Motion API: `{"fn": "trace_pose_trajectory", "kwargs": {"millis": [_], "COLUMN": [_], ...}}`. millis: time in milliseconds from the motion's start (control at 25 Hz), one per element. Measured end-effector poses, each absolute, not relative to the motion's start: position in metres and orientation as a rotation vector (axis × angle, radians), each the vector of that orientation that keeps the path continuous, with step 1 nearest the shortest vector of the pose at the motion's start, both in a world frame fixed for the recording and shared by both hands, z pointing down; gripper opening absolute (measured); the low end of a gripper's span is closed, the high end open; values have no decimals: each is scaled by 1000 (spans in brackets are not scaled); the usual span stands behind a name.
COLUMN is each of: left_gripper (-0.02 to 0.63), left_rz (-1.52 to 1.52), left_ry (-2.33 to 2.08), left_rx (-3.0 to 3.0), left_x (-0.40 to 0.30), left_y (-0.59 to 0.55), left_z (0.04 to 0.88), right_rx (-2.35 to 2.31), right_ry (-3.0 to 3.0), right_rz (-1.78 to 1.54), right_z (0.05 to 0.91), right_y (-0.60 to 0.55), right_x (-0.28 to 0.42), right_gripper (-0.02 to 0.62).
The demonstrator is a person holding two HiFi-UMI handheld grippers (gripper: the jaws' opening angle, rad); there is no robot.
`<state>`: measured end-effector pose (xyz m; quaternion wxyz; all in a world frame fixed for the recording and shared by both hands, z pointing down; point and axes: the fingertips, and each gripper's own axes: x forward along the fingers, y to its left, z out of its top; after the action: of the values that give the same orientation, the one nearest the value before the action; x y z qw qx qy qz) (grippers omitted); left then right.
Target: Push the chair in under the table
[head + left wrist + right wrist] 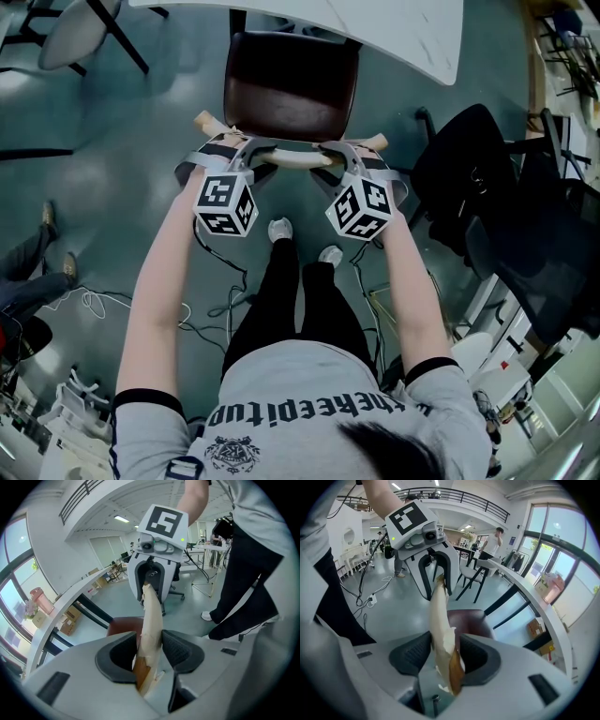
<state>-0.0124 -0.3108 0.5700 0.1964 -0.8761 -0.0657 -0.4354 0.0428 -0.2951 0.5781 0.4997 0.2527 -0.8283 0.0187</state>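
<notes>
- Currently, the chair with the dark brown padded seat (291, 84) is stood on the grey-green floor (141, 169), with its far edge overlapped by the rim of the white surface (412, 33).
- The chair's pale curved wooden back rail (292, 160) is pinched by both tongs.
- The left tongs (251, 152) are clamped near the rail's left end, with both pads against the wood.
- The right tongs (334, 155) are clamped near the right end.
- Peeled, flaking veneer is seen between the jaws in both gripper views.
- A black office chair (469, 169) is seen to the right.
</notes>
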Motion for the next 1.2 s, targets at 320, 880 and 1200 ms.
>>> {"fn": "trace_pose_trajectory", "kwargs": {"millis": [320,880,1200], "left_gripper": [181,184,137], "left_rz": [-1201,-1311,-1239], "left_ry": [-178,-132,121], "left_rx": [-2449,-2487,-2516], "left_x": [-11,-16,-17], "left_y": [-310,-308,-305], "left_z": [571,578,557], "right_rx": [617,671,863], "right_ry": [-1996,-1985,-2054], "right_rz": [53,145,163], "right_z": [579,581,547], "right_y": [-295,-292,-288], "right_x": [45,39,40], "right_gripper": [201,214,80]}}
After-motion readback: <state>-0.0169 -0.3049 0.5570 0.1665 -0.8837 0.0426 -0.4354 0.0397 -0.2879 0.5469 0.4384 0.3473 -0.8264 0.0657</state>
